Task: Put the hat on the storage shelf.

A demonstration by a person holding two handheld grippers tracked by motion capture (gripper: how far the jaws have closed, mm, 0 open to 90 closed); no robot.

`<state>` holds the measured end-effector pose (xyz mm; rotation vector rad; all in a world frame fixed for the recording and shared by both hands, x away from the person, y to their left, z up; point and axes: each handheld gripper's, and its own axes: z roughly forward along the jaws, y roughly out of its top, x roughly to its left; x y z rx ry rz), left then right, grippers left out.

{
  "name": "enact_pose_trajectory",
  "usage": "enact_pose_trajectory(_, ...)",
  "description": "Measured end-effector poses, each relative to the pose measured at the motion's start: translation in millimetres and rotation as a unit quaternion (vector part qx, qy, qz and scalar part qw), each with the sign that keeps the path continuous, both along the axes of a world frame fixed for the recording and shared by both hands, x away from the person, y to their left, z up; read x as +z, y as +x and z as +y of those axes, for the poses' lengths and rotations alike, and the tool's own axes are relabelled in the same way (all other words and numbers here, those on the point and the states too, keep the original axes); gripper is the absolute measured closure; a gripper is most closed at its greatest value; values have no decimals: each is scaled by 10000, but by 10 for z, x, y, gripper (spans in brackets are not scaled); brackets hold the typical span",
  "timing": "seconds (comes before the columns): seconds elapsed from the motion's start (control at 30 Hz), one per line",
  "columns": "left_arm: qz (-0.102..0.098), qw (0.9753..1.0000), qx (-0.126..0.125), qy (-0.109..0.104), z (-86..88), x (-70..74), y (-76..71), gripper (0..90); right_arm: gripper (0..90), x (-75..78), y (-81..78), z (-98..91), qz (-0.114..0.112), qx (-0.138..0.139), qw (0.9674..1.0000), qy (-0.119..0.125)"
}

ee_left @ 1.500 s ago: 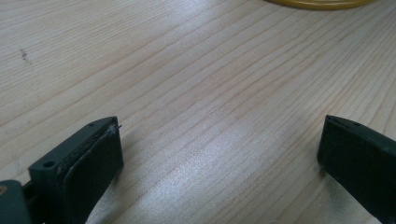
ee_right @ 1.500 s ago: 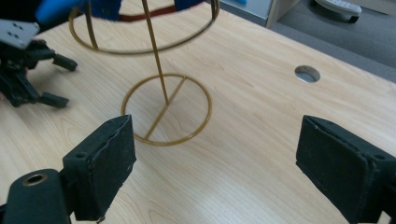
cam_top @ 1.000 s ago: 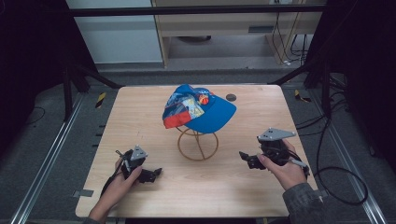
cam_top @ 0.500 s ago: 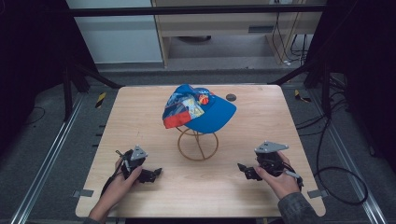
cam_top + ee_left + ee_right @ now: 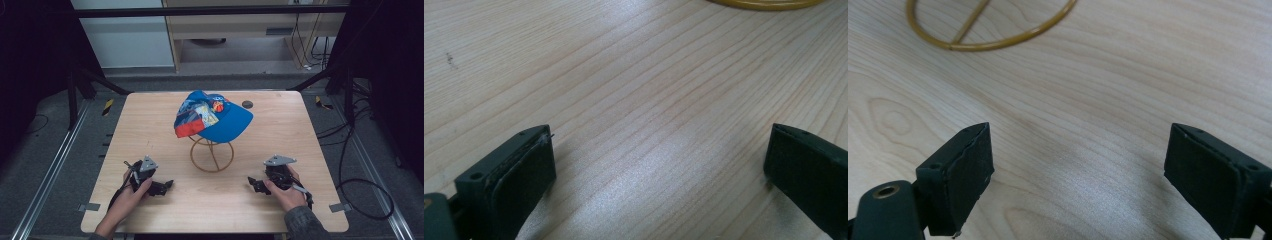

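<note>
A blue cap (image 5: 212,116) with a red and patterned panel sits on a gold wire stand (image 5: 212,154) at the middle of the wooden table (image 5: 150,120). My left gripper (image 5: 162,187) rests low on the table at the front left, held by a hand, its jaws wide apart over bare wood (image 5: 659,150). At the front right my right gripper (image 5: 255,184) lies on the table, open and empty (image 5: 1078,165). The stand's ring base (image 5: 988,30) lies just ahead of the right jaws, and its edge (image 5: 769,4) shows at the top of the left gripper view.
A small dark round disc (image 5: 247,104) lies on the table behind the cap's brim. Bits of tape (image 5: 86,207) stick out at the table's front corners. Dark frame rails and cables (image 5: 360,190) run around the table on the floor.
The right gripper has come down and slightly toward the front edge, settling on the table. The left gripper and the cap have stayed put.
</note>
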<state>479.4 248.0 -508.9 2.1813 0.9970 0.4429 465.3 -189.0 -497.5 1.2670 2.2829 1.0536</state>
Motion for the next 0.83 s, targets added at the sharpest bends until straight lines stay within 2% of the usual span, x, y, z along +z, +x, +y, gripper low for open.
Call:
enact_pose_trajectory(0.2,0,10000,-2,-1,0,0,0,0,116,-81,30,26,106,-140,9998,-57)
enact_pose_trajectory(0.33,1,10000,0,-1,0,0,0,0,113,-103,31,37,21,-183,9998,-84)
enact_pose_trajectory(0.47,1,10000,0,-3,0,0,0,0,96,-140,9,74,-199,-190,9992,-293)
enact_pose_trajectory(0.83,4,10000,-2,1,0,0,1,0,85,-144,14,87,-198,-201,9992,-300)
